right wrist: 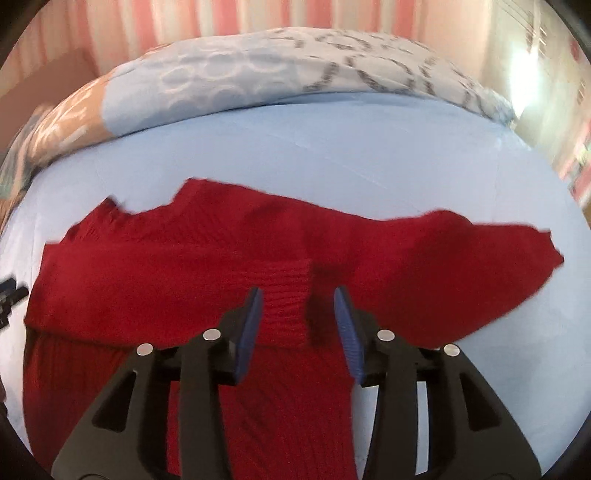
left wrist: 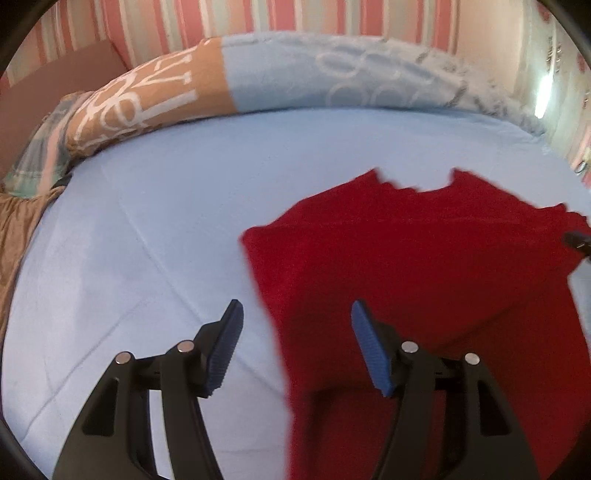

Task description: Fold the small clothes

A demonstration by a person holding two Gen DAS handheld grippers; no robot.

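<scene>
Two wrist fisheye cams, both close above the bed (left wrist: 147,221), angled down past own jaws toward striped wall. Left view sits further left. Both share red sweater (left wrist: 424,258) & pillows (right wrist: 258,74).

A bed with a pale blue sheet (left wrist: 155,206) fills both views. Along its far edge lies a rolled duvet (left wrist: 295,77) (blue, tan with white lettering, grey-patterned at the right end). Behind it stands a wall (left wrist: 236,18) of pink, white and green stripes. Bright light (left wrist: 543,92) glares at the far right.
</scene>
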